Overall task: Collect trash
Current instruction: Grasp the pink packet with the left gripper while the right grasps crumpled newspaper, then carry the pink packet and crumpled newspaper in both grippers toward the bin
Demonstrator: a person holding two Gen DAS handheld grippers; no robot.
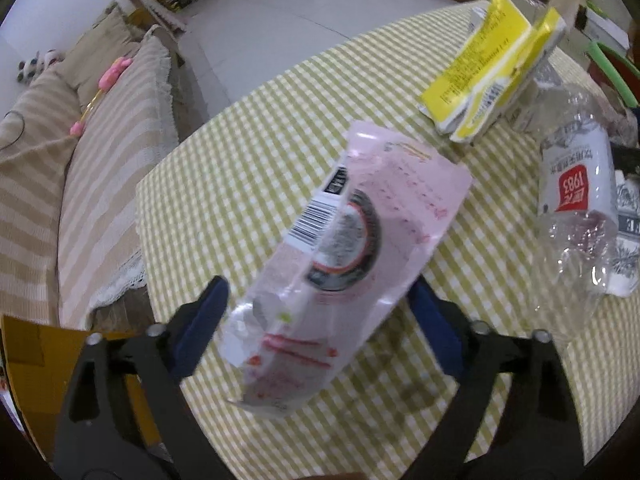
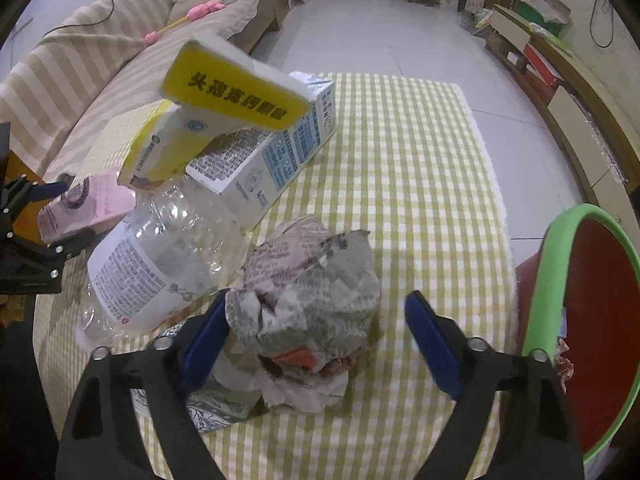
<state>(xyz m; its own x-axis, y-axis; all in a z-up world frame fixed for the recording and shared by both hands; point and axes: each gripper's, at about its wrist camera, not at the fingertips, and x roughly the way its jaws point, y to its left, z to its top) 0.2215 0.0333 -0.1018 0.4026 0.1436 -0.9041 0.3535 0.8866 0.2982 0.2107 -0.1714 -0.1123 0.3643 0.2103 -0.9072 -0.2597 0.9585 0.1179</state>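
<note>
A pink plastic wrapper [image 1: 340, 264] lies between the wide-open blue fingers of my left gripper [image 1: 316, 300] on the yellow checked table [image 1: 240, 184]; the pads do not touch it. My right gripper [image 2: 316, 312] is open around a crumpled newspaper ball [image 2: 312, 280]. A crushed clear bottle [image 2: 160, 256] lies to its left. A yellow carton [image 2: 236, 88] leans on a white-blue milk carton [image 2: 272, 160]. The pink wrapper [image 2: 92, 204] and the left gripper [image 2: 36, 236] show at the far left of the right wrist view.
A red bin with a green rim [image 2: 560, 280] stands at the table's right edge. A striped sofa [image 1: 80, 160] runs along the table's left side. A brown cardboard box [image 1: 36, 348] sits below the table's near left edge. The yellow carton [image 1: 484, 68] and bottle [image 1: 576, 208] lie to the right.
</note>
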